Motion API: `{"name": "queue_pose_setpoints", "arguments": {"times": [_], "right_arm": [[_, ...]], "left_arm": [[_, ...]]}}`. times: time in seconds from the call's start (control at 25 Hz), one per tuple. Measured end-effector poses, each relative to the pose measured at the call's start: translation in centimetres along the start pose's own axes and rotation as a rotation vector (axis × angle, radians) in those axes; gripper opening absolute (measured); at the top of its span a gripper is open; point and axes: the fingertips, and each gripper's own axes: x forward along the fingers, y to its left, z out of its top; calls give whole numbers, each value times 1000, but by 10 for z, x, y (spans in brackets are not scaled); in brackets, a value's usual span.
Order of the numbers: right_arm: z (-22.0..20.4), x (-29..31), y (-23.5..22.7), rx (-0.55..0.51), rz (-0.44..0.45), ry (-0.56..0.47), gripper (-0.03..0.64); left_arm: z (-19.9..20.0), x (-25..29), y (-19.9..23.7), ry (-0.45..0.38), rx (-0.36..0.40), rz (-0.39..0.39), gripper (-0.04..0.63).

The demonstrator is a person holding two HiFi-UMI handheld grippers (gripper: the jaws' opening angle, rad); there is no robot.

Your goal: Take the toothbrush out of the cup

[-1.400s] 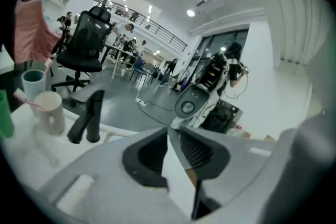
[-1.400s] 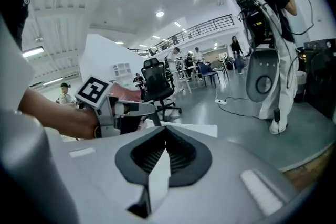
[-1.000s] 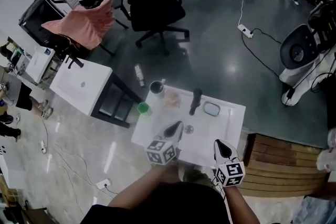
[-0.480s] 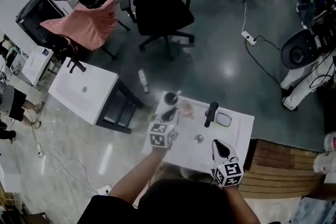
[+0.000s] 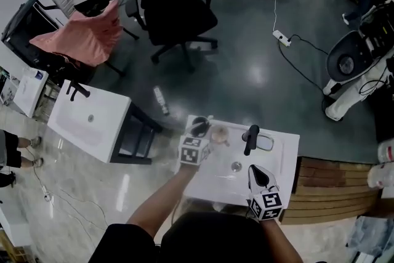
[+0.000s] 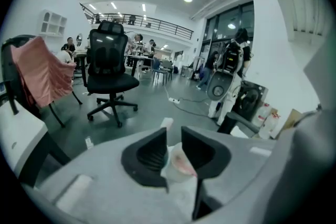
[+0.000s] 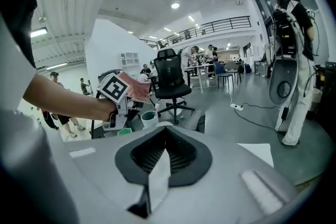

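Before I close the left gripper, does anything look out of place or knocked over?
Nothing on the sink looks tipped or spilled: the cup stands upright with the toothbrush in it. The one oddity: what looks like a small bottle lying on the floor beyond the far-left corner.

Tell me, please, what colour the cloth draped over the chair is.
Pink; the cloth shows best in the head view.

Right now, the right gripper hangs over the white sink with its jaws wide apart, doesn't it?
Not quite. The right gripper does hang over the white sink, but its jaws are closed together, as the right gripper view shows.
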Motion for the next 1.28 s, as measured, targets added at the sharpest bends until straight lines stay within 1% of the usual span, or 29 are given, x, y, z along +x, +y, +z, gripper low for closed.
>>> {"name": "queue_pose_setpoints", "arguments": {"times": [0.2,0.36,0.56,0.88,1.12,1.28], "right_arm": [[0,12,3,24,-17,13,2],[-1,20,1,31,-26,22,3],[2,26,-4,41,-43,22,2],[3,26,-14,59,-58,21,2],[1,27,-19,74,-57,28,2],[-2,26,-21,82,-62,24,3]], "left_arm": [[-3,23,10,65,26,-10,91],[-8,36,16,96,30,-18,91],[-11,42,19,119,35,-28,91],[-15,48,21,146,60,-18,91],[-14,53,21,176,90,-15,68],[-18,55,22,199,92,-18,46]]}}
